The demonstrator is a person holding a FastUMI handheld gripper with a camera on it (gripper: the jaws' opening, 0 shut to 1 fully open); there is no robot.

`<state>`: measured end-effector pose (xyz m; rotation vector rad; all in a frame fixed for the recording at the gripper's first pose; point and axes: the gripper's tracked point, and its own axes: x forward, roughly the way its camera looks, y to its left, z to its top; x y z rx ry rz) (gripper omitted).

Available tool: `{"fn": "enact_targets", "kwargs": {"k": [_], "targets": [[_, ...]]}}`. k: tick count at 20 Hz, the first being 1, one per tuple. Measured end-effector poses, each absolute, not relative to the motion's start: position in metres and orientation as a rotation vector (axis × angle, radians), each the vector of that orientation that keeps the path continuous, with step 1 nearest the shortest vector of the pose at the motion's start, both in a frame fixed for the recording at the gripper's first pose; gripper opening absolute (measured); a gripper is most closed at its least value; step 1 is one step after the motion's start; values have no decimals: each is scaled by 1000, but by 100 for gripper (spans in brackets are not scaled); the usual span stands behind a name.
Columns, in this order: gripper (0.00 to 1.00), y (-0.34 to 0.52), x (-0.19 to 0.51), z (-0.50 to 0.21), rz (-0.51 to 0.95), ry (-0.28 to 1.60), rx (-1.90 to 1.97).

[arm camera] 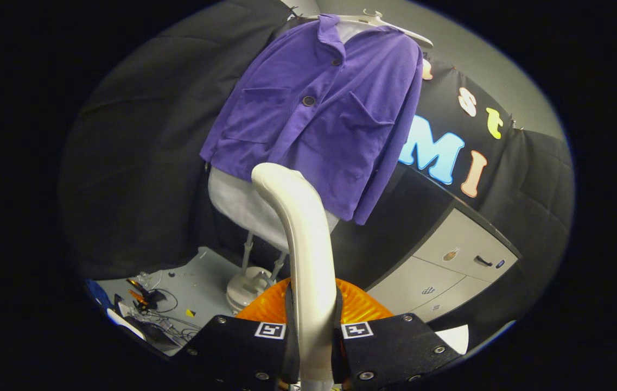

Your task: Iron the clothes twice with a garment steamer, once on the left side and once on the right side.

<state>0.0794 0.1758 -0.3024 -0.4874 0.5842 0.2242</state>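
My gripper (pixel 315 347) is clamped on the garment steamer (pixel 303 255) — both fingers press its pale handle from either side, and the handle rises straight up between them, curving over at the top toward the clothes. The purple jacket (pixel 322 119) hangs on a hanger (pixel 395 27) over a grey form, beyond and above the steamer's head, tilted in my view so its long axis runs from the collar down toward the hem just behind the steamer's tip. I judge the head is near the lower hem but cannot tell whether it touches the fabric, since the curved tip hides the spot where they would meet. The steamer's orange body (pixel 360 304) sits just ahead of my fingers, mostly covered by them. Of the form's stand (pixel 248 282), only part can be seen behind the handle, and the small clutter on the floor beside it is too small to make out.
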Motion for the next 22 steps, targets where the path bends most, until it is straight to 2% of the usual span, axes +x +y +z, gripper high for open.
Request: {"fn": "enact_targets", "kwargs": {"k": [4,9,16,22], "targets": [[23,180,46,-304,272,629,-462],[23,217,51,-259,317,550,-406],[23,279,103,-163,342,362,-327],[23,314,168,-77,295,180,-287]]}}
